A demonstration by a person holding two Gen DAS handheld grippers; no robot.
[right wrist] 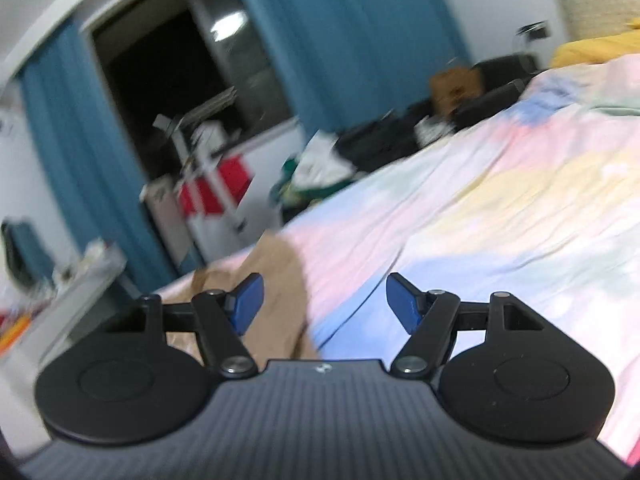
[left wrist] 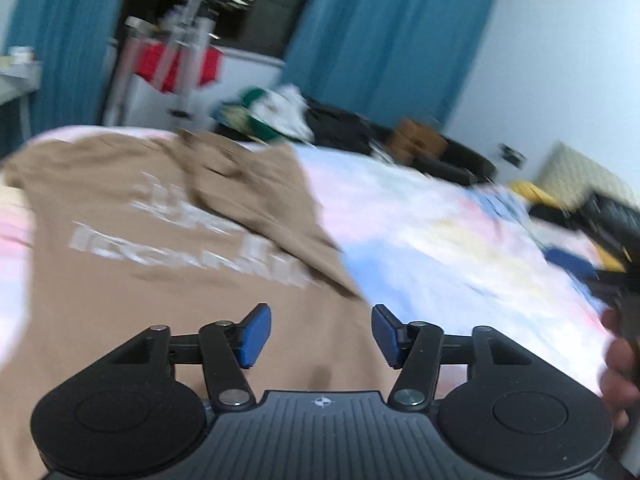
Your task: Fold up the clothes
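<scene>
A tan T-shirt (left wrist: 132, 248) with pale lettering lies spread on the pastel bedsheet (left wrist: 440, 240), one side flap turned over its upper middle. My left gripper (left wrist: 321, 334) hovers over the shirt's lower hem, open, nothing between its blue pads. In the right wrist view my right gripper (right wrist: 324, 303) is open and held above the bedsheet (right wrist: 500, 216). Only a strip of the tan T-shirt (right wrist: 276, 276) shows there, behind the left finger. Both views are motion-blurred.
A heap of other clothes (left wrist: 280, 112) lies past the bed's far edge, with dark bags (left wrist: 448, 156) beside it. A metal stand (left wrist: 180, 64) and a white cabinet stand by blue curtains (left wrist: 372, 32). A person's hand (left wrist: 620, 360) shows at the right edge.
</scene>
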